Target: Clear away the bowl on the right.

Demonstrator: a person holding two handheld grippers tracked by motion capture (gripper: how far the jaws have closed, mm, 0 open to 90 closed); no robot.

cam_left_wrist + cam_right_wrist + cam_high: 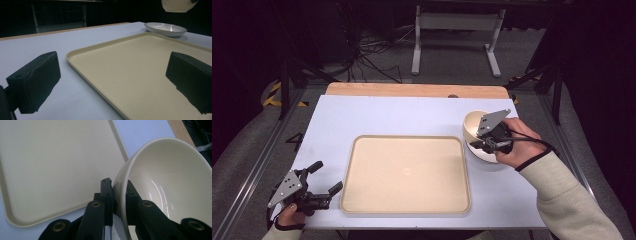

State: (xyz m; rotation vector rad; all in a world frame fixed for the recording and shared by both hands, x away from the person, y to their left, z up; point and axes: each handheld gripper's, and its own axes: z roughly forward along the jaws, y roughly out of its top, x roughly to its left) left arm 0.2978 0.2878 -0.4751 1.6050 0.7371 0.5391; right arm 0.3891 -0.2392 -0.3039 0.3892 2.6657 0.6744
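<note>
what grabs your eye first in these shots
The cream bowl held in the air to the right of the tray, its rim pinched by the right tongs. Next, the big beige tray in the middle of the white table. The left tongs hang open off the tray's near left corner.

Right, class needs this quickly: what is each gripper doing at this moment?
Left gripper: open, holding nothing, beside the tray.
Right gripper: shut on the rim of the cream bowl, lifted above a plate.
</note>
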